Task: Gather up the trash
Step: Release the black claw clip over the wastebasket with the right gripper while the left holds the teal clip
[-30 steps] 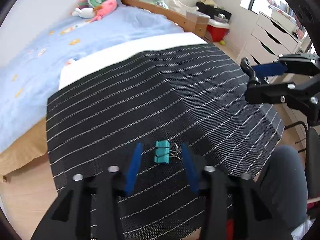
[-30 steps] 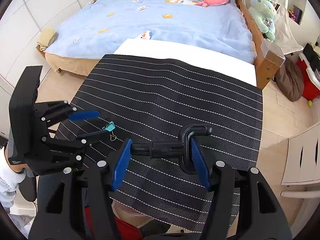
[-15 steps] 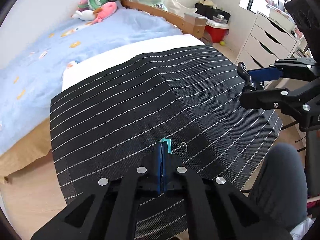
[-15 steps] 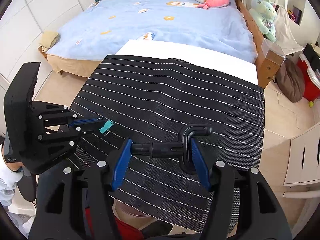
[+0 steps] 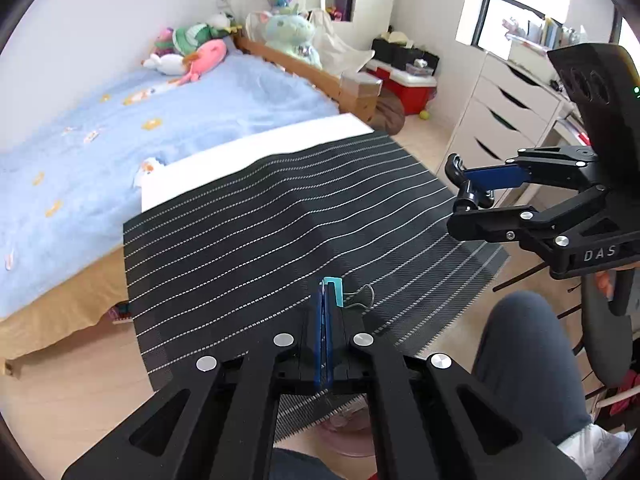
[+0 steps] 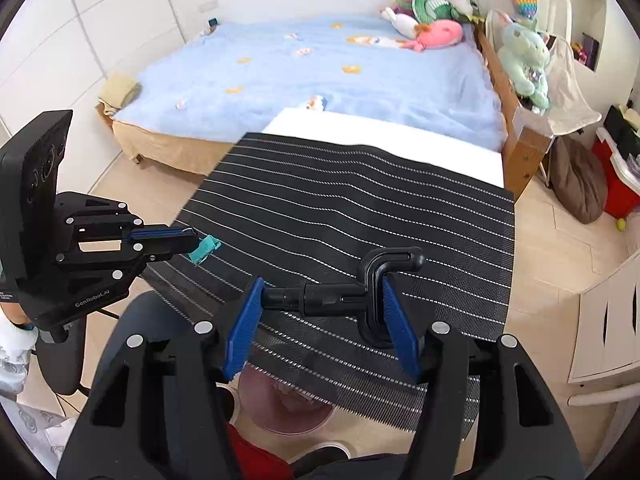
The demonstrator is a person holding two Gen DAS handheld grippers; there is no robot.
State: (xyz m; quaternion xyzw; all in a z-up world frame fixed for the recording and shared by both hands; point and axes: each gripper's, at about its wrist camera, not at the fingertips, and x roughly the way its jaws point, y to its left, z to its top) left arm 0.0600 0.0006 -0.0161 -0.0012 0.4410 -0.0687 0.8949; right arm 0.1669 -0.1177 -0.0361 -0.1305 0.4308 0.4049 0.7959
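Note:
My left gripper (image 5: pixel 325 286) is shut on a small teal binder clip (image 5: pixel 335 289), whose wire handles stick out to the right. The clip (image 6: pixel 204 249) hangs lifted above the black striped mat (image 5: pixel 280 216), seen at the tip of the left gripper (image 6: pixel 192 240) in the right wrist view. My right gripper (image 6: pixel 320 300) is shut on a black plastic hooked bracket (image 6: pixel 360 284) lying crosswise between its blue pads, held above the mat's (image 6: pixel 360 200) near edge. From the left wrist view the right gripper (image 5: pixel 476 192) holds that bracket (image 5: pixel 464 184) beyond the mat's right corner.
A pinkish translucent bin (image 6: pixel 286 404) stands on the floor under the mat's near edge. A bed (image 6: pixel 320 76) with plush toys lies behind the mat. White drawers (image 5: pixel 504 120) and a red box (image 5: pixel 412 88) stand at the right. A person's knee (image 5: pixel 524 352) is close below.
The left gripper closed on the teal binder clip and lifted it off the mat. The right gripper rose and drifted with the black bracket still between its pads.

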